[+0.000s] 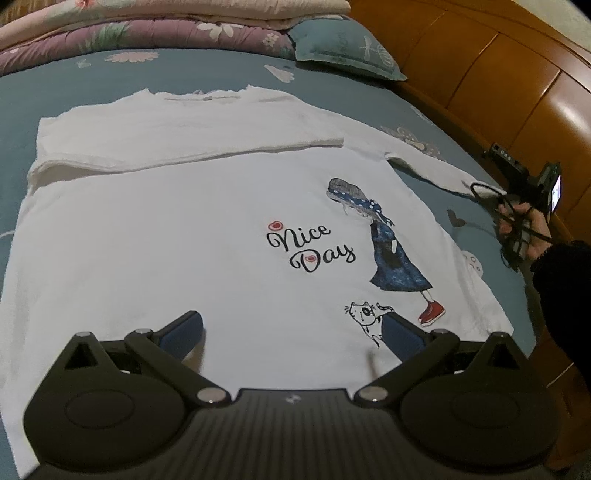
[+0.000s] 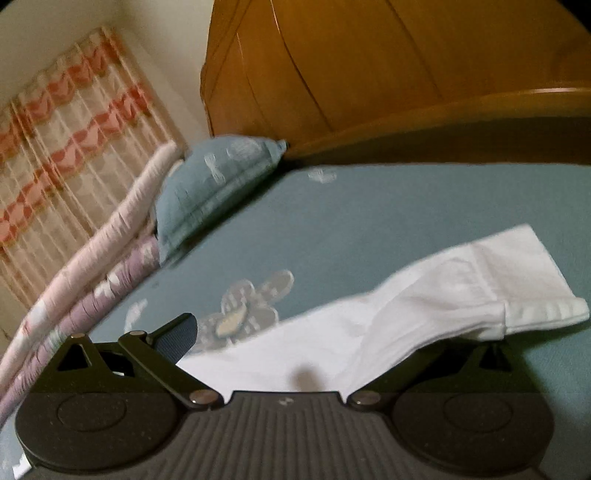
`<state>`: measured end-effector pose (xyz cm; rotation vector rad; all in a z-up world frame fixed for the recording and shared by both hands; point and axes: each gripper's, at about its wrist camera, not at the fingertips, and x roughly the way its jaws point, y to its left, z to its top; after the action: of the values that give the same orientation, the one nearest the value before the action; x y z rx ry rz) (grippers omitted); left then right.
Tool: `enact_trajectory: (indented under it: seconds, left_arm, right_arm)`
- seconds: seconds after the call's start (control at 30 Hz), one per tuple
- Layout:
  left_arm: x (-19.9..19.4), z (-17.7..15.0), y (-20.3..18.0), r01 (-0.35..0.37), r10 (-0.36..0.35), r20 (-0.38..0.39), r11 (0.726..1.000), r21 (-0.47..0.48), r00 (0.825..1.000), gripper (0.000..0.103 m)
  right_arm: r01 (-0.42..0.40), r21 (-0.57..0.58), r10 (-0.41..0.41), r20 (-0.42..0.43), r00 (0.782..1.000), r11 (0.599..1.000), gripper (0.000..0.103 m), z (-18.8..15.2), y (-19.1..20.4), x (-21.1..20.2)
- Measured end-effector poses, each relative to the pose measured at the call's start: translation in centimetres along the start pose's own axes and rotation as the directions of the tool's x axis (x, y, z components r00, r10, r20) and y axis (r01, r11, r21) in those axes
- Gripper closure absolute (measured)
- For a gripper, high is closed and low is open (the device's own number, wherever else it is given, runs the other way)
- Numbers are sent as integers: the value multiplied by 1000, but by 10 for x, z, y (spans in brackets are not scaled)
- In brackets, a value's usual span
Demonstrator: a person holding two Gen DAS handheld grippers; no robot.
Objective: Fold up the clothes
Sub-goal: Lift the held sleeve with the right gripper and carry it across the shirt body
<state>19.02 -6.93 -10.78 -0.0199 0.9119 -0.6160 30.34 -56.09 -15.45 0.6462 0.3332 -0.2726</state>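
A white long-sleeved shirt (image 1: 192,236) printed "Nice Day" lies flat on the blue sheet. One sleeve (image 1: 177,129) is folded across the shirt's top. The other sleeve (image 1: 436,166) stretches right toward a hand (image 1: 524,232) holding my right gripper (image 1: 517,173). My left gripper (image 1: 293,332) hovers open over the shirt's lower hem, nothing between its fingers. In the right wrist view my right gripper (image 2: 295,332) stands open with that sleeve (image 2: 424,302) lying between its jaws and draped over the right finger, which is hidden. The ribbed cuff (image 2: 546,310) sticks out to the right.
A teal pillow (image 1: 343,48) and folded floral quilts (image 1: 147,29) sit at the bed's far end. Wooden headboard panels (image 1: 498,74) run along the right edge. A curtain (image 2: 74,147) hangs behind the quilts. Bare blue sheet (image 2: 369,221) surrounds the sleeve.
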Motion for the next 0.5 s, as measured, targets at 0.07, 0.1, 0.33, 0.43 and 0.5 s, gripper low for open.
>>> enact_trajectory:
  seconds: [0.07,0.1,0.33,0.43,0.5]
  left_arm:
    - [0,2,0,-1,1,-3,1000,26,1000,1]
    - [1,3,0,-1,1,-6,999,45,1000,1]
    - [1,14,-6,35,-22,-60,974,223,998,1]
    - [-3,15,-5,54,-33,-80,961,272,996,1]
    - [-5,13,-2,58,-29,-99,951,304,995,1]
  right_arm:
    - [-17,-9,17,3,1000,1000,0,5,10,0]
    - [-25,-14,25,4,1000,1000,0,8,14,0]
    - [-85,-104,80,-50,996,991,0,16,65,4]
    - [-108,-135,98,-81,992,985,0,14,91,5]
    - [-124,-155,109,-102,989,980,0,13,109,6]
